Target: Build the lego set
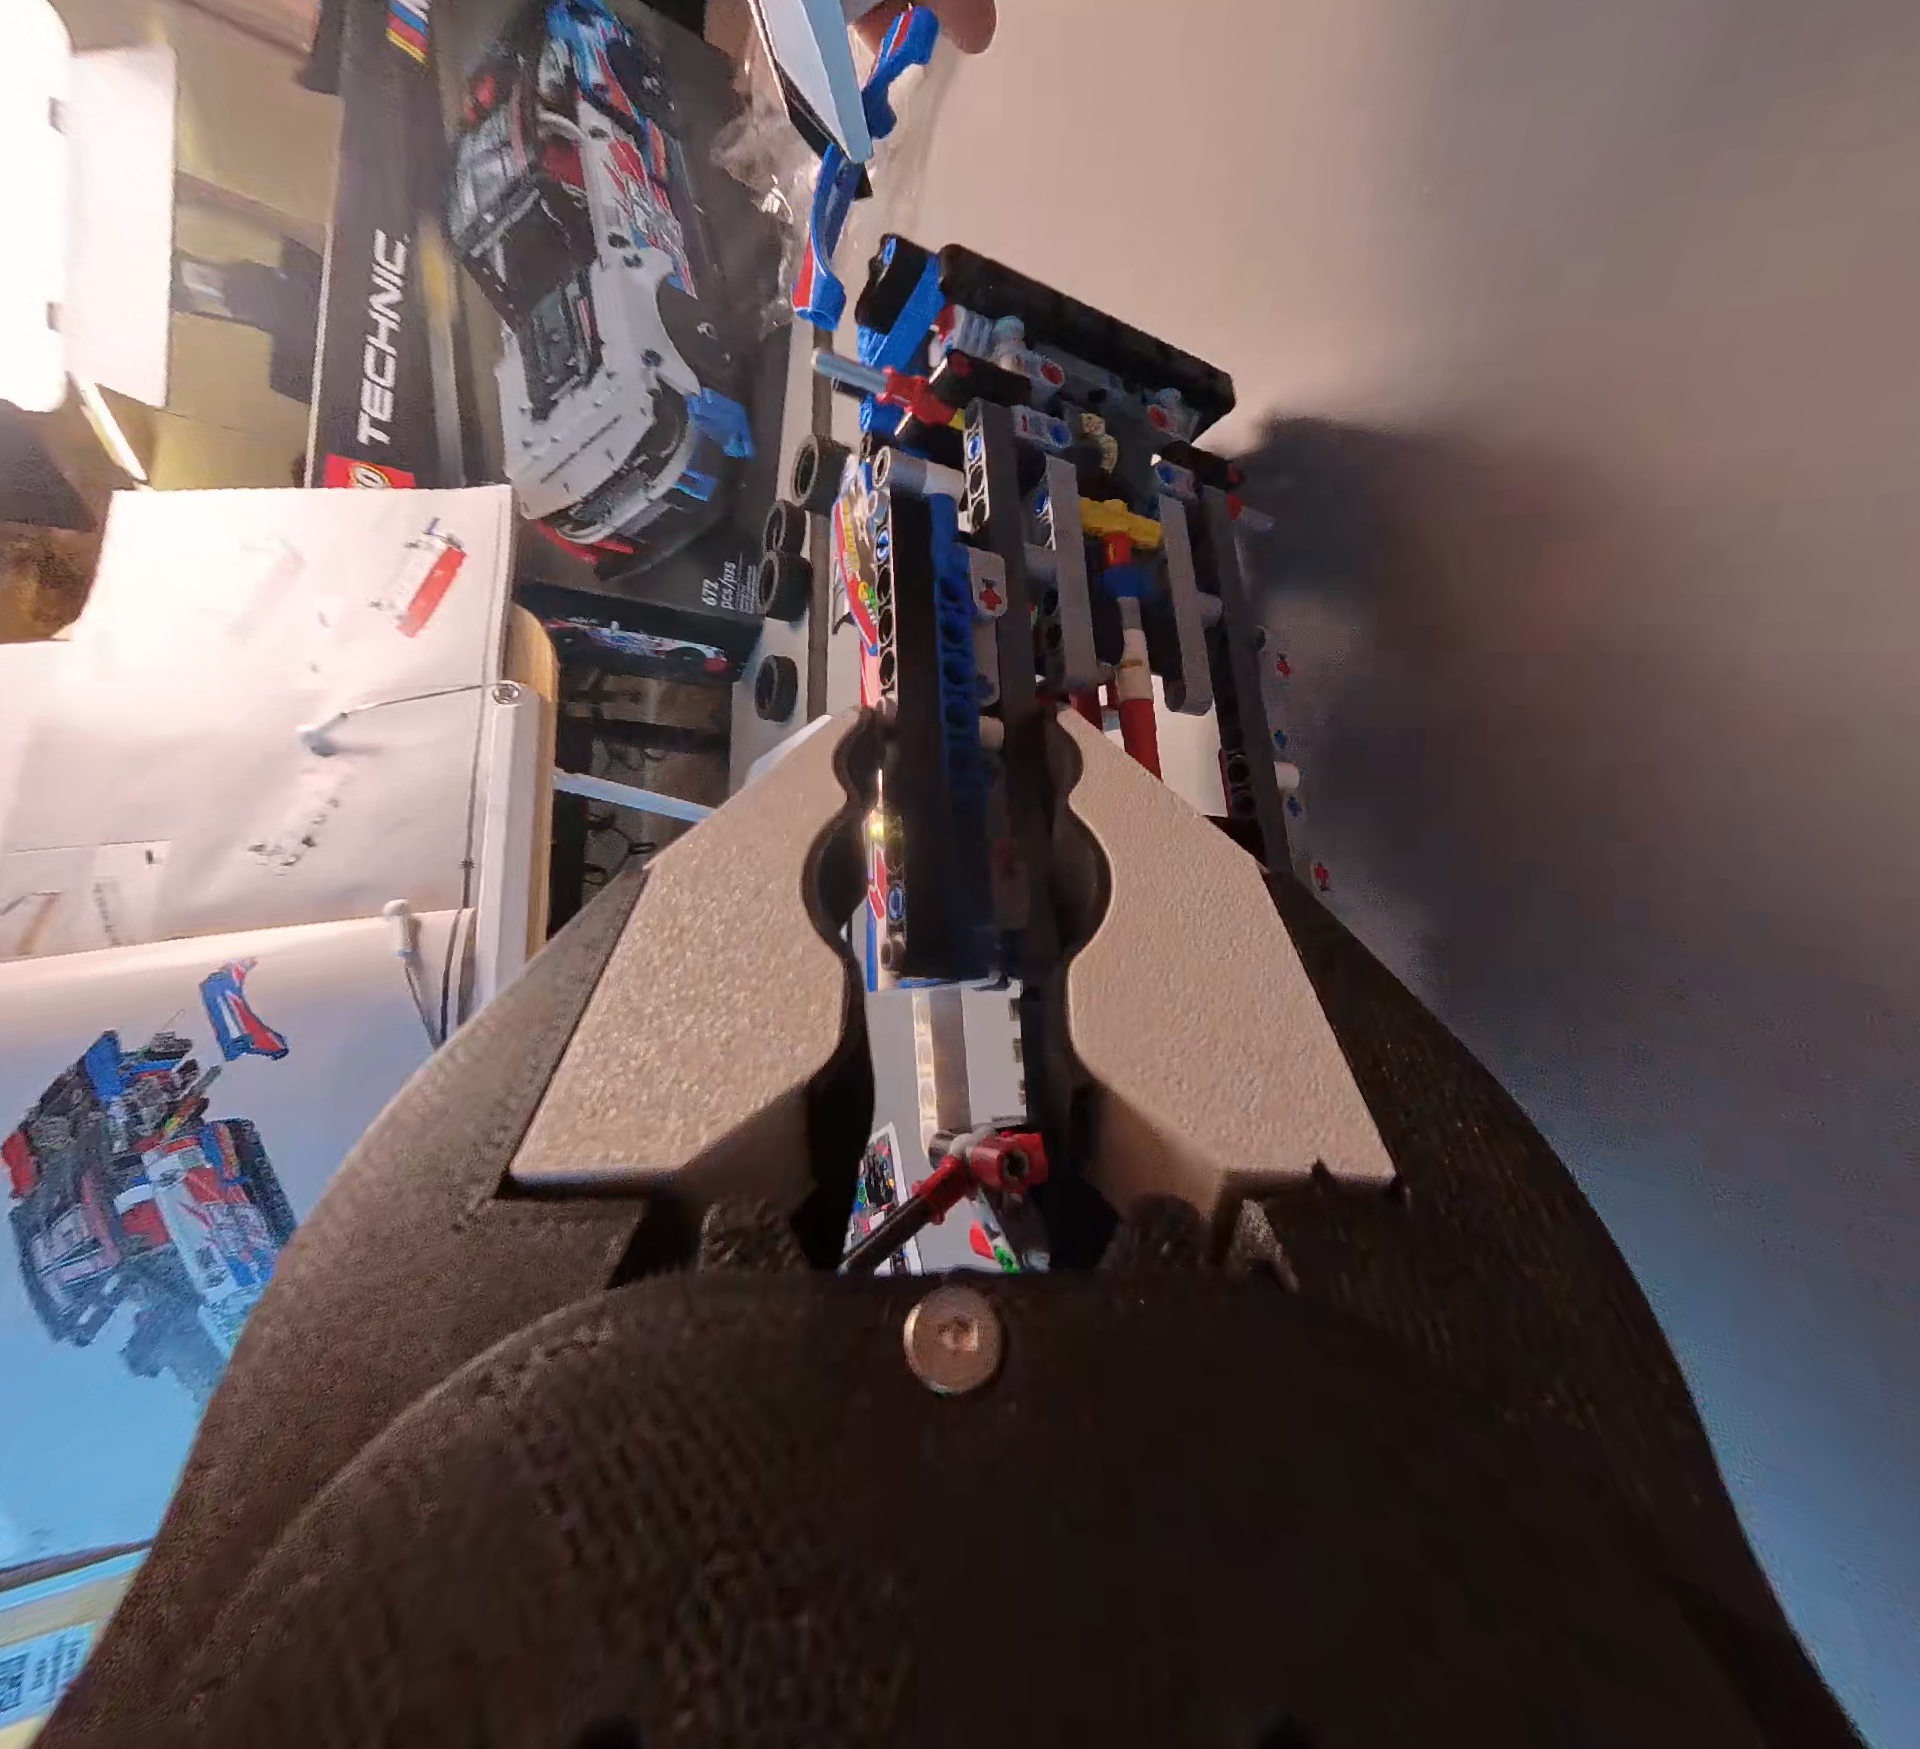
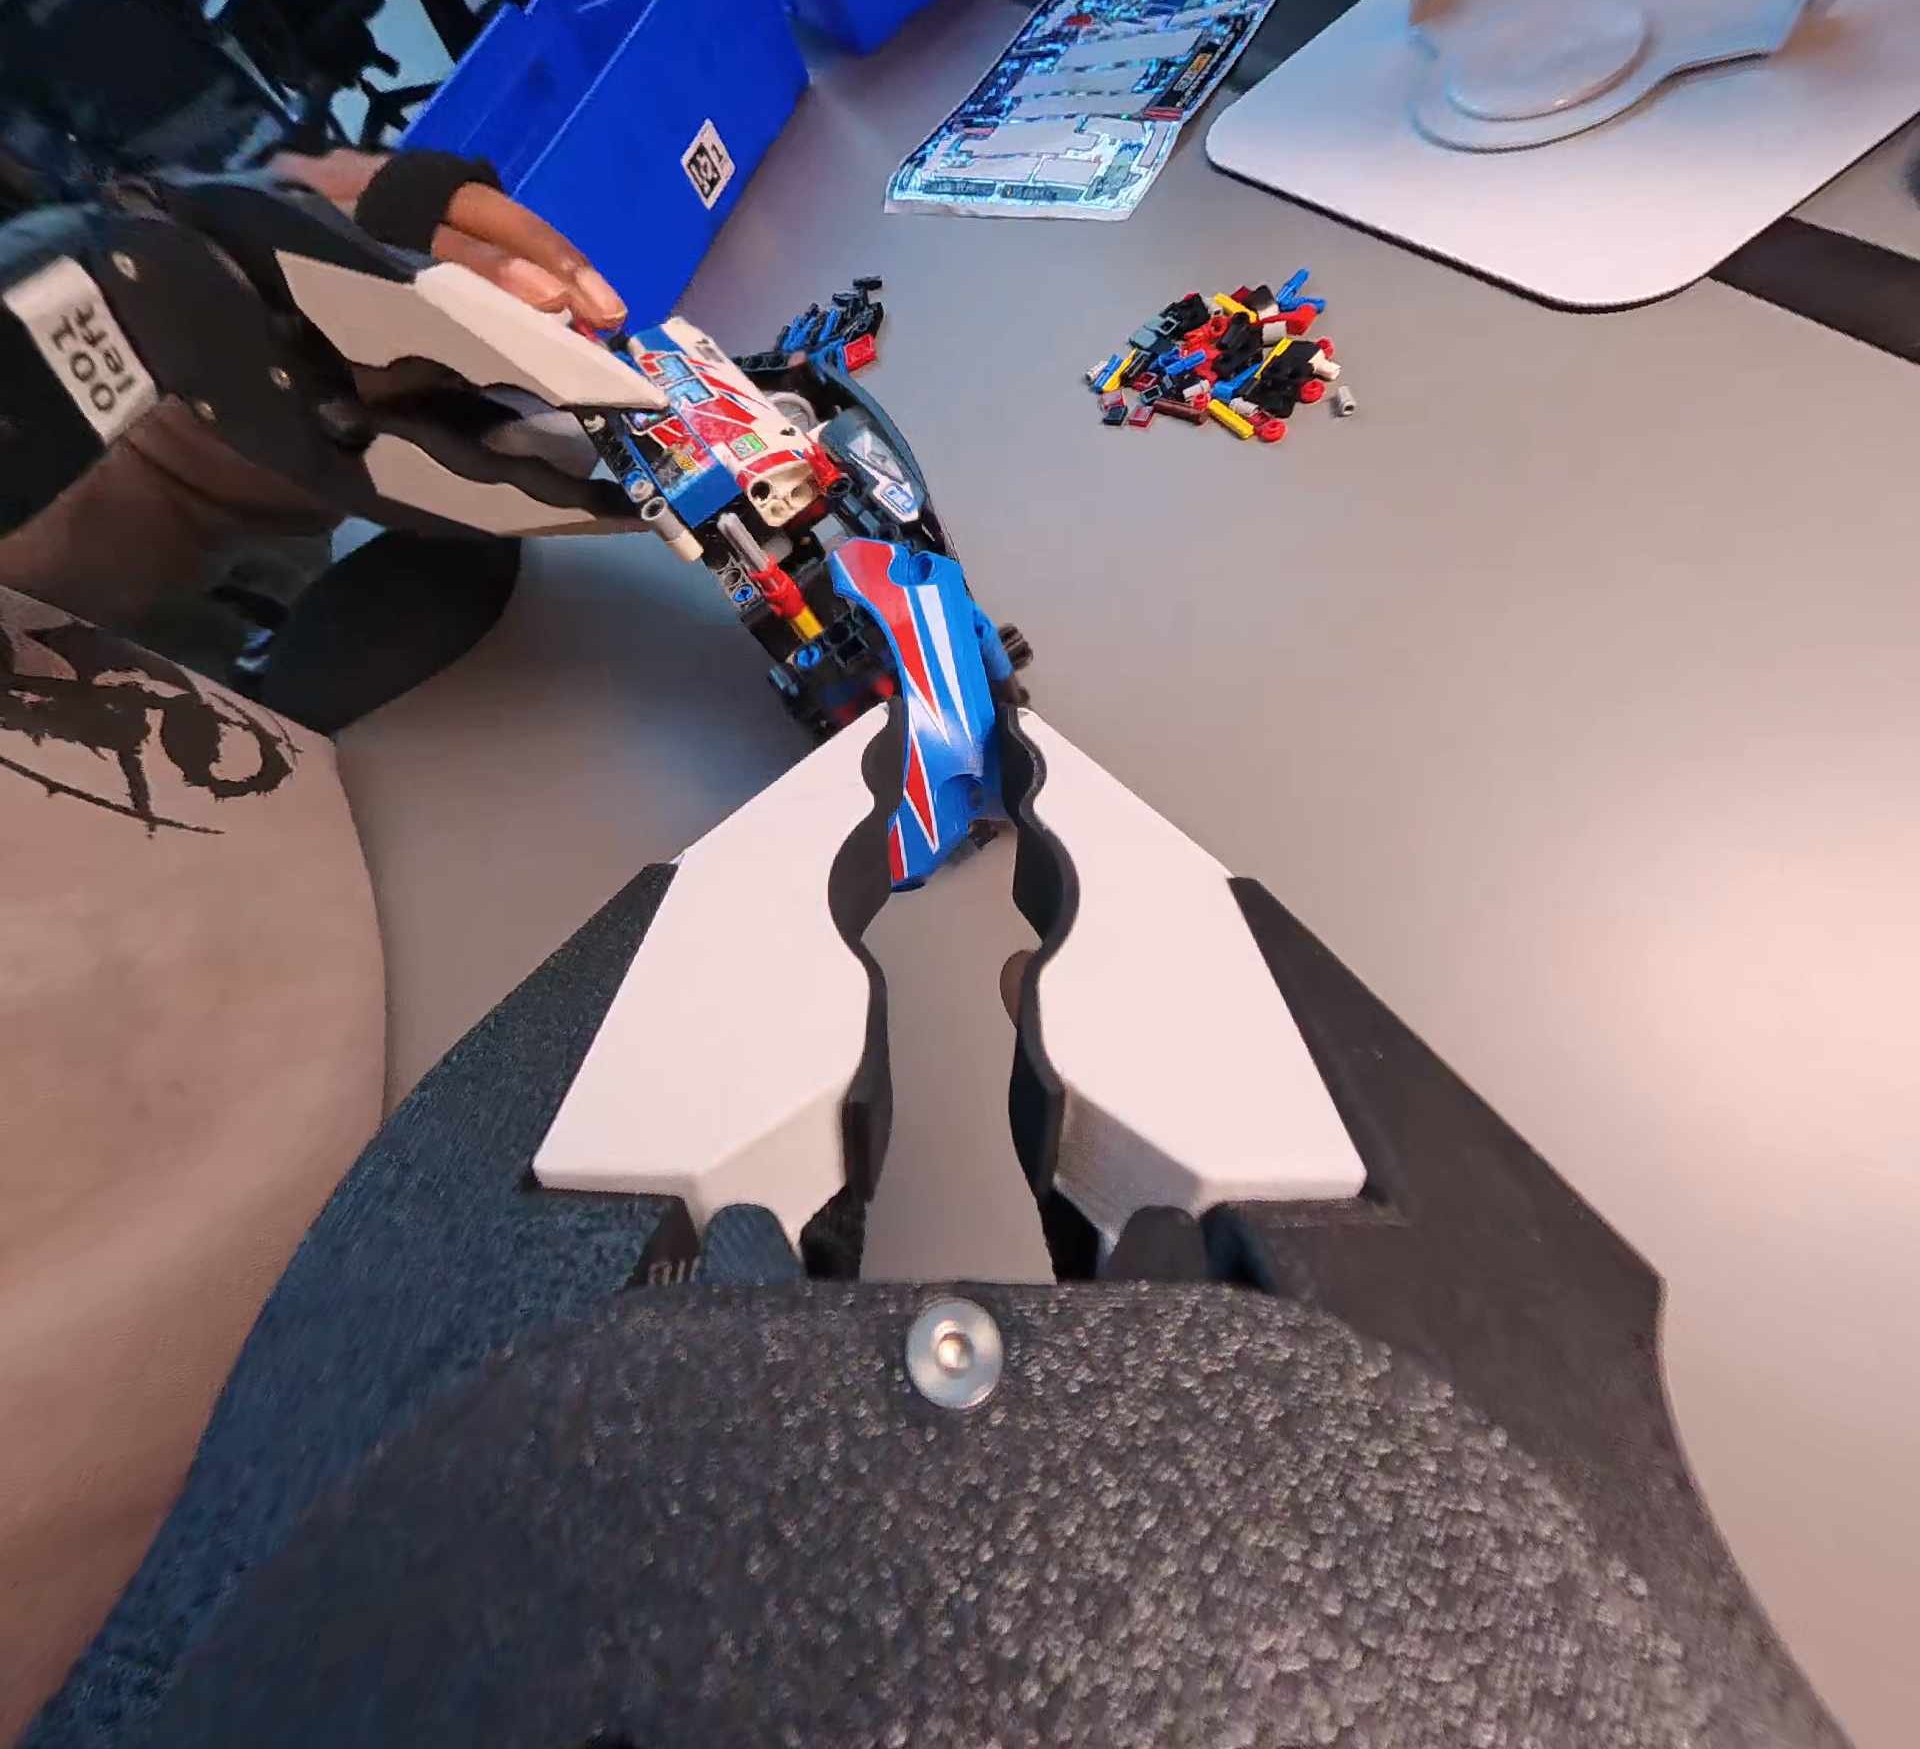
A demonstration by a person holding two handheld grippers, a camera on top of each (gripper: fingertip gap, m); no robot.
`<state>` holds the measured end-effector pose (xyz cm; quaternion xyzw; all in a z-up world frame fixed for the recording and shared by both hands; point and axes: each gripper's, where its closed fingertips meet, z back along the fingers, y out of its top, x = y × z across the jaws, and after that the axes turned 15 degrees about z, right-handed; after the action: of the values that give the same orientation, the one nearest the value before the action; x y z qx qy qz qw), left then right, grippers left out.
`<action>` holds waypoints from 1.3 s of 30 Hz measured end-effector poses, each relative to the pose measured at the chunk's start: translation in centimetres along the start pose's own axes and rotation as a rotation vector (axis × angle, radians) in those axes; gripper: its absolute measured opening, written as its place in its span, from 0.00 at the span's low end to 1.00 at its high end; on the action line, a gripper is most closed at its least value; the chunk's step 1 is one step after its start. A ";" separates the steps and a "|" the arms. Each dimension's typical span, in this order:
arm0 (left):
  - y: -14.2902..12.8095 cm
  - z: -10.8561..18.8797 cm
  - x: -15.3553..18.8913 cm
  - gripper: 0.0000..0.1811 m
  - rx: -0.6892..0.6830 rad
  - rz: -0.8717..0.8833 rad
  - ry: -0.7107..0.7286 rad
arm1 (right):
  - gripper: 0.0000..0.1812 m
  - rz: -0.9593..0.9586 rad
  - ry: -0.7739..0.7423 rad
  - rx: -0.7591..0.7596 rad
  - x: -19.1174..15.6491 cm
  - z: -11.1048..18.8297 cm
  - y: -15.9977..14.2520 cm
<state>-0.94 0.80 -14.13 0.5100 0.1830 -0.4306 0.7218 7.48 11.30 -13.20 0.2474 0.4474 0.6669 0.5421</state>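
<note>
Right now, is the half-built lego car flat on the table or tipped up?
Tipped up. The left tool clamps the lego car on its side, its nose toward the grey table; contact unclear.

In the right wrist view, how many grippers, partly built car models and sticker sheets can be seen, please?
grippers: 2 (left gripper, right gripper)
partly built car model: 1
sticker sheet: 1
Total: 4
</note>
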 end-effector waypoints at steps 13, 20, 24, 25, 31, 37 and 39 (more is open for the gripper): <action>-0.1 2.5 9.8 0.09 0.055 -0.202 0.088 | 0.08 -0.024 0.006 -0.014 -7.2 0.5 -7.4; -2.0 1.4 12.7 0.07 -0.037 -0.148 -0.063 | 0.08 -0.019 -0.024 -0.062 -8.1 -0.2 -9.3; -2.4 3.7 14.6 0.10 -0.079 0.005 -0.391 | 0.08 -0.002 -0.040 -0.073 -8.4 0.6 -9.7; -1.9 4.9 14.1 0.11 -0.094 0.143 -0.493 | 0.08 0.001 -0.044 -0.071 -8.6 0.9 -9.7; 1.0 4.1 2.3 0.19 -0.004 0.810 -0.771 | 0.08 0.024 -0.038 -0.048 -9.1 2.0 -9.9; -2.1 -1.8 3.1 0.20 -0.331 1.002 -1.293 | 0.08 0.009 -0.004 -0.014 -9.8 1.8 -9.1; -1.7 -1.2 3.9 0.16 -0.374 0.987 -1.456 | 0.08 0.004 -0.012 -0.017 -9.9 2.3 -9.5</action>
<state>0.08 -0.03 -18.30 0.0056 -0.4926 -0.2511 0.8332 16.94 2.85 -18.79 0.2479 0.4379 0.6701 0.5457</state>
